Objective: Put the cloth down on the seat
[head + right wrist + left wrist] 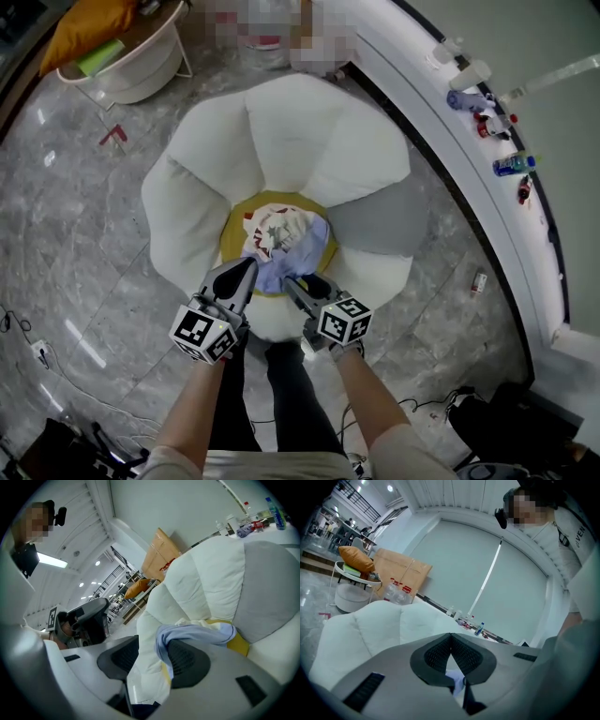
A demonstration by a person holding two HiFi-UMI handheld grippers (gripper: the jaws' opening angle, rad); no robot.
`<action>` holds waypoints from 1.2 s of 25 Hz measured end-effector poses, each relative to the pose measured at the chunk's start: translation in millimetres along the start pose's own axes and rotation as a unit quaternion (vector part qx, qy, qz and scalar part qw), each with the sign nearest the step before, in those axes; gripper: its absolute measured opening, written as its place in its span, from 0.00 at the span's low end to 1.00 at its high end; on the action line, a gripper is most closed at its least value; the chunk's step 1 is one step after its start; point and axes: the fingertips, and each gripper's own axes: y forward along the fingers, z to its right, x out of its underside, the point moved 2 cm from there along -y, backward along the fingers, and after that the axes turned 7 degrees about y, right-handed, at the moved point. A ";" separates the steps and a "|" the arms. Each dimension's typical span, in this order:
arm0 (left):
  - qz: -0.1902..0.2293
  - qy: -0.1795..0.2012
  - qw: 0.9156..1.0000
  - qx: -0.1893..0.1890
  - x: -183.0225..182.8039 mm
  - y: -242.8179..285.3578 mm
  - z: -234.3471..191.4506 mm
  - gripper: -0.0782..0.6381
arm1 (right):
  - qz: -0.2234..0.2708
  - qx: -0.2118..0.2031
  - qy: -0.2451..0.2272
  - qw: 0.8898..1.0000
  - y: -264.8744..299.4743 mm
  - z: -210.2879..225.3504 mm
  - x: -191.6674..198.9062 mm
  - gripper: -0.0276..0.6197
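Note:
The cloth [279,234], white with a print and a pale blue edge, lies bunched on the yellow centre [230,225] of the flower-shaped seat [309,122]. My left gripper [249,264] hovers at the cloth's near left edge. In the left gripper view its tips [451,635] meet, and a scrap of cloth [457,679] shows in the gap behind them. My right gripper [302,284] is at the near right edge. Its jaws [151,641] stand apart, and the cloth's blue edge [197,632] drapes loosely over the right pad [187,660].
A round white side table [122,56] bearing an orange cushion stands at the far left. Beyond the seat leans a cardboard box [401,573]. A curved white ledge [450,141] with bottles [511,164] runs along the right. Cables [28,347] lie on the marble floor.

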 end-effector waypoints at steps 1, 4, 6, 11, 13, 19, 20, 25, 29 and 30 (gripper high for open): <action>0.001 0.000 1.000 -0.003 -3.9 -2.8 2.8 0.13 | -0.003 -0.001 -0.004 1.000 -2.4 -2.2 -1.6 0.33; 0.005 0.002 1.000 -0.010 -9.4 -9.6 6.3 0.13 | -0.009 0.004 -0.010 1.000 -4.7 -3.5 -5.6 0.34; 0.006 0.003 1.000 -0.012 -10.1 -15.2 8.0 0.13 | -0.009 0.013 -0.003 1.000 -5.9 -3.2 -5.1 0.34; 0.008 0.003 1.000 -0.017 -16.1 -29.2 14.6 0.13 | -0.020 0.035 0.007 0.999 -8.4 -4.2 2.3 0.35; 0.011 0.002 1.000 -0.019 -17.6 -32.0 16.0 0.13 | -0.031 0.042 0.004 0.999 -2.5 0.2 5.6 0.35; 0.022 0.004 0.999 -0.026 5.7 -32.4 -1.3 0.13 | -0.062 0.052 -0.003 0.997 47.9 38.9 25.8 0.35; 0.021 0.006 0.999 -0.027 12.8 -33.3 -6.3 0.13 | -0.065 0.051 -0.003 0.997 56.4 45.3 31.8 0.35; 0.012 0.005 0.999 -0.040 48.7 -38.3 -33.8 0.13 | -0.079 0.055 0.008 0.995 83.2 73.7 63.4 0.35; 0.003 0.000 0.999 -0.043 53.4 -44.1 -31.7 0.13 | -0.085 0.058 0.028 0.994 68.6 72.2 81.3 0.36; 0.002 -0.001 0.999 -0.040 49.9 -44.5 -26.7 0.13 | -0.084 0.059 0.033 0.994 60.3 69.3 82.2 0.36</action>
